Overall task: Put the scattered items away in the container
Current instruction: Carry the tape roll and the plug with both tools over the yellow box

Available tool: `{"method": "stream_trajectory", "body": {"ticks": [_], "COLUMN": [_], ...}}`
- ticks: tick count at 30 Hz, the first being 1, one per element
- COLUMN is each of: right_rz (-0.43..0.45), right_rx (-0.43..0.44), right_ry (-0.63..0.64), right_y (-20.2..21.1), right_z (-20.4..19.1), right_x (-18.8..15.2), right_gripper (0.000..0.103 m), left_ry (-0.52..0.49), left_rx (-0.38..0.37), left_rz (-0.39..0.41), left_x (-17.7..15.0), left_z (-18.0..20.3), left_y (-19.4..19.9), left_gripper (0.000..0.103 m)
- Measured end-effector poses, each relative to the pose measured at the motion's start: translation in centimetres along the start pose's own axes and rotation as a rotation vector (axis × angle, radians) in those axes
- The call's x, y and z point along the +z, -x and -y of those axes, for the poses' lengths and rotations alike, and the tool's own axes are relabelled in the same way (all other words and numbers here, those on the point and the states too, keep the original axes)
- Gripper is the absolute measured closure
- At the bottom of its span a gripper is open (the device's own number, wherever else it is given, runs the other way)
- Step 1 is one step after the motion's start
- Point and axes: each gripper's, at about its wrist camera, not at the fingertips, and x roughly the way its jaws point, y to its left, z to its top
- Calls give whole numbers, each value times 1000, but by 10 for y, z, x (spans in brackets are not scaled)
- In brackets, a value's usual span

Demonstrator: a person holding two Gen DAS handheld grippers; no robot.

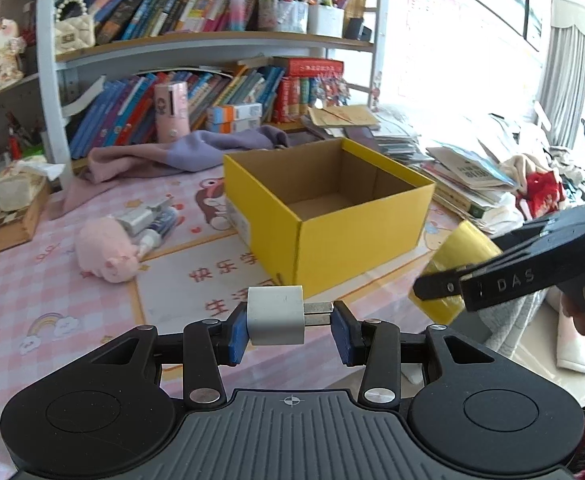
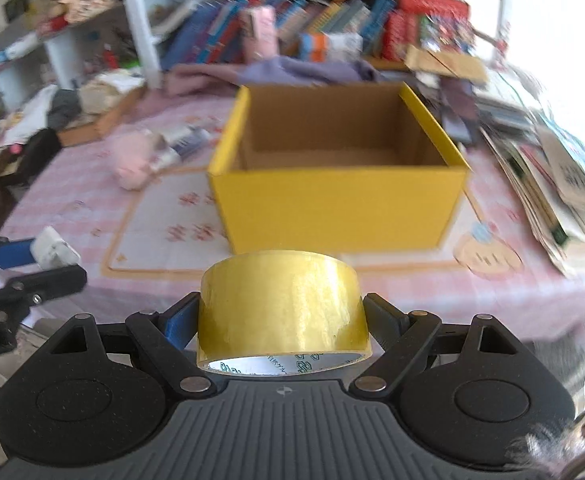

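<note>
A yellow cardboard box (image 1: 356, 236) stands open on the pink table mat, and it also shows in the right wrist view (image 2: 340, 204). My left gripper (image 1: 290, 330) is shut on a white plug charger (image 1: 276, 316), held above the mat in front of the box. My right gripper (image 2: 282, 320) is shut on a yellow tape roll (image 2: 282, 304), held in front of the box. The tape roll (image 1: 452, 256) and the right gripper also show at the right of the left wrist view. A pink plush pig (image 1: 106, 252) and a small bottle (image 1: 152, 224) lie on the mat left of the box.
A purple and pink cloth (image 1: 180, 152) lies behind the box. Stacked books and papers (image 1: 464, 176) lie to the right. A wooden tissue box (image 1: 16, 208) stands at the far left. Bookshelves (image 1: 212, 40) fill the back.
</note>
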Motion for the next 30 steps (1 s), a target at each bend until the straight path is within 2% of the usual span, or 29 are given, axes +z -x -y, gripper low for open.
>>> {"method": "stream_trajectory", "body": {"ticks": [5, 11, 20, 30], "right_rz": [-18, 5, 83, 164], "right_rx": [-7, -8, 13, 73], "right_ry": [-44, -13, 20, 8], "right_y": [3, 2, 2, -28], "right_z": [19, 26, 52, 88], "right_x": [-2, 14, 63, 120], "right_gripper": [18, 18, 18, 18], "left_ry": [-8, -41, -51, -74], "left_rx": [-29, -50, -33, 30], "left_rz": [-18, -6, 34, 44], "left_x": [7, 19, 54, 101], "left_z": [15, 31, 40, 38], "left_y": [-9, -27, -57, -107], "left_gripper": [62, 61, 61, 61]}}
